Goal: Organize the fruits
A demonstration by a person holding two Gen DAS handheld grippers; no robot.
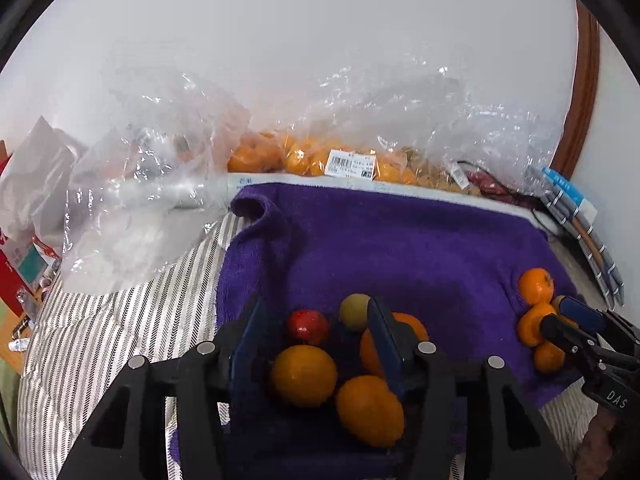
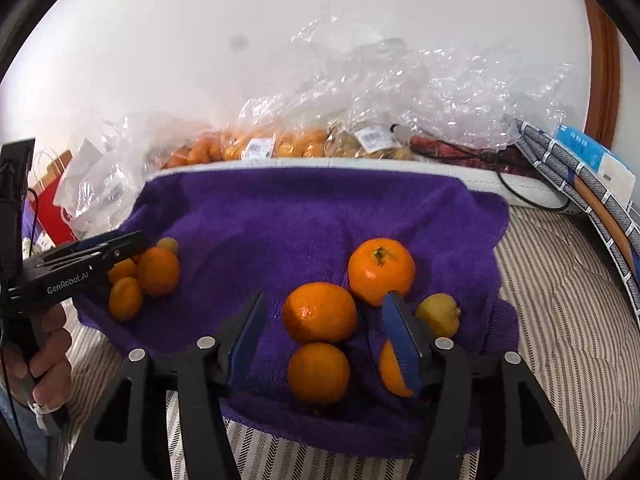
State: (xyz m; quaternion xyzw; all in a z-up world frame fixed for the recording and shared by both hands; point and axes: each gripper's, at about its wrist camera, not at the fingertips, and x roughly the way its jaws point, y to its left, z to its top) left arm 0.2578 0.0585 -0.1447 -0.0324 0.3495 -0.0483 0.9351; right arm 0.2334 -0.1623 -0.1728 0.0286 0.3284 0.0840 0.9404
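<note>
Nine fruits are seen on the purple towel (image 2: 304,216) spread over the striped bed (image 2: 560,320): seven glossy oranges, one red fruit (image 1: 308,326), and one of two yellowish fruits (image 1: 354,312). Near its left edge the left hand-held gripper (image 1: 316,344) is spread around an orange (image 1: 304,376); near its right edge the right hand-held gripper (image 2: 324,340) is spread around two oranges (image 2: 320,312)

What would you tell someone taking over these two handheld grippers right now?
Left gripper: open, gripping nothing, over oranges and a red fruit.
Right gripper: open, gripping nothing, over mandarins beside a yellow fruit.
Both groups lie on the purple towel.
Done: two piles started.
Left: kinds look mixed; bagged fruit waits behind the towel.
</note>
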